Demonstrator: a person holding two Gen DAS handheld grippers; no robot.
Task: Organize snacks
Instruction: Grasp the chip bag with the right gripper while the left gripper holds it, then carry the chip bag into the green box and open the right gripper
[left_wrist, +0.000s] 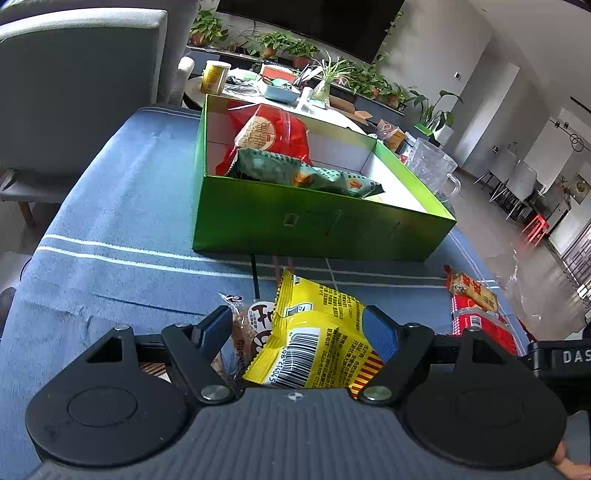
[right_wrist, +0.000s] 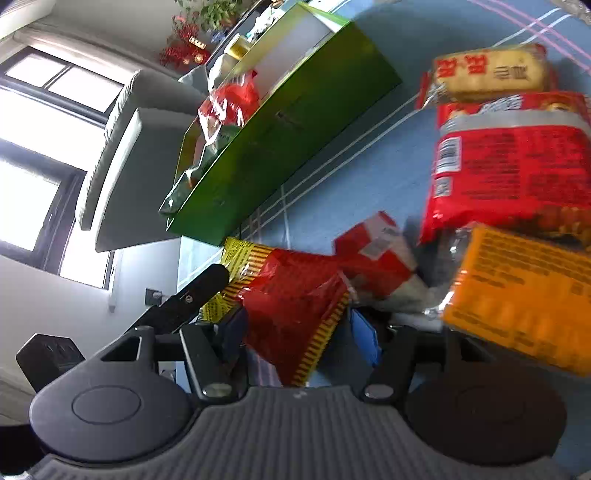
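A green box (left_wrist: 295, 225) stands on the blue tablecloth and holds a red packet (left_wrist: 273, 136) and a green packet (left_wrist: 306, 175). My left gripper (left_wrist: 299, 325) is open around a yellow snack packet (left_wrist: 317, 332), with a brown-and-white packet (left_wrist: 255, 332) beside it. In the right wrist view my right gripper (right_wrist: 295, 332) has its jaws around the red and yellow end of that same packet (right_wrist: 295, 302); the grip is hard to judge. The green box (right_wrist: 280, 147) lies beyond it.
More snacks lie at the right: a tan cracker pack (right_wrist: 487, 74), a large red pack (right_wrist: 509, 166), an orange pack (right_wrist: 524, 295) and a small red-and-white pack (right_wrist: 376, 254). A glass mug (left_wrist: 432, 166) stands beside the box. A grey chair (left_wrist: 81, 85) stands at the table's left edge.
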